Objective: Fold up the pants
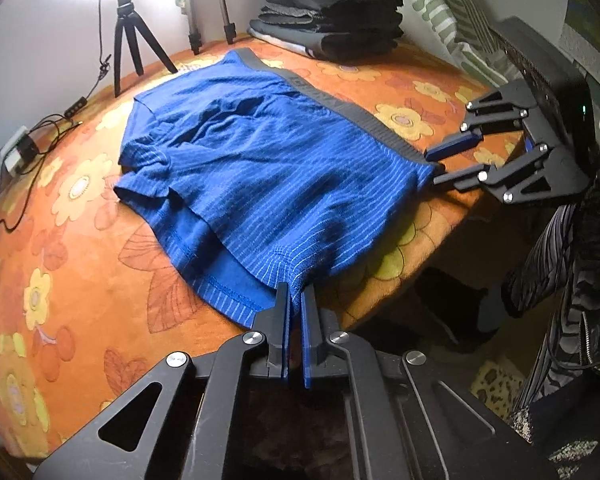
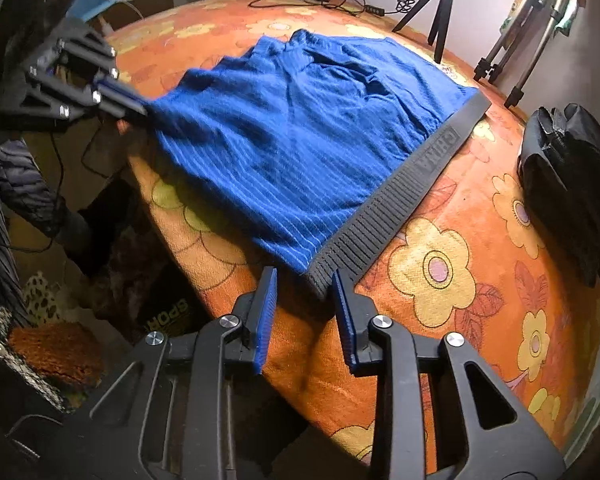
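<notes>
Where the cloth (image 1: 80,312) dropped over the near edge, the space beneath was dark, and only a spotted fabric and some lettering on a bag showed there. A light at the top of the left wrist view washed out the wall behind the tripod (image 1: 130,36). The person (image 1: 572,248) appeared only as a patterned sleeve at the frame's edge.

The pants (image 1: 260,176), blue with fine stripes and a grey waistband (image 2: 404,204), lay spread flat on the orange flowered cloth, their near side reaching its front edge. A stack of folded dark clothes (image 1: 332,20) sat well apart at the back.

The left gripper (image 1: 296,296) was clamped shut on the pants' near hem corner, the fabric bunched between its blue pads. The right gripper (image 2: 306,284) stood at the waistband's near end, its fingers (image 2: 346,312) part open on either side of that corner; the grey end lay between them, and the pads did not yet press on it.
</notes>
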Motion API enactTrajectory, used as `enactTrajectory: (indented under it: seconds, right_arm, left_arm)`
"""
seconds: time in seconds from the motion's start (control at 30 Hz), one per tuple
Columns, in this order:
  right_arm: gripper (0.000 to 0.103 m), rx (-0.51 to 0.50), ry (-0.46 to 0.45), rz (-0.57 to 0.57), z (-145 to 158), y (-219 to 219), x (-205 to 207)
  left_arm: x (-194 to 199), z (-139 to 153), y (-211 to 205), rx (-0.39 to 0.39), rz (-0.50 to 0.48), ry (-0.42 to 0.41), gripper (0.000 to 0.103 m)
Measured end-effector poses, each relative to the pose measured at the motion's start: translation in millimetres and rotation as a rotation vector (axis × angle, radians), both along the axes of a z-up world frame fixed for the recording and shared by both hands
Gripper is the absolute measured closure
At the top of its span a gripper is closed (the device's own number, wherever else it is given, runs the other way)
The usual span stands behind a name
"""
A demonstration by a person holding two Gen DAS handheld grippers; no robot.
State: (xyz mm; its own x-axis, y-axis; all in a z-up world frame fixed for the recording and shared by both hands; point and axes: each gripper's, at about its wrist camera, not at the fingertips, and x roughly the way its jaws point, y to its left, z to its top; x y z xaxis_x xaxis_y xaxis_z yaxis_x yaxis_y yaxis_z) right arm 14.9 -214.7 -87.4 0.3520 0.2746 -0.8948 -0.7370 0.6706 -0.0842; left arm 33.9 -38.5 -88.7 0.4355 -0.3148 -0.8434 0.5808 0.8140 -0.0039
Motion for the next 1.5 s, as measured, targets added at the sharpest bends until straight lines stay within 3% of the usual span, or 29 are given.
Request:
enactTrajectory:
  seconds: [0.23, 0.5, 0.83, 1.1, 1.5]
  right_arm:
    - [0.095, 0.017, -0.019, -0.027, 7, -1, 4]
    - [0.097, 0.105, -0.137, -0.067, 57, -2, 21]
    - [0.098, 0.148, -0.217, -0.137, 96, -8, 103]
    - [0.098, 0.141, -0.194, -0.208, 90, -4, 187]
    - [0.098, 0.081, -0.115, -0.299, 43, 10, 287]
  left_arm:
    - [8, 14, 5, -0.029, 0.029, -0.048, 0.101]
    - [39, 50, 14, -0.062, 0.079, -0.145, 0.101]
    - [120, 84, 21, -0.105, 0.132, -0.228, 0.101]
    - [199, 73, 28, -0.122, 0.199, -0.208, 0.101]
    - [290, 39, 29, -0.100, 0.260, -0.160, 0.101]
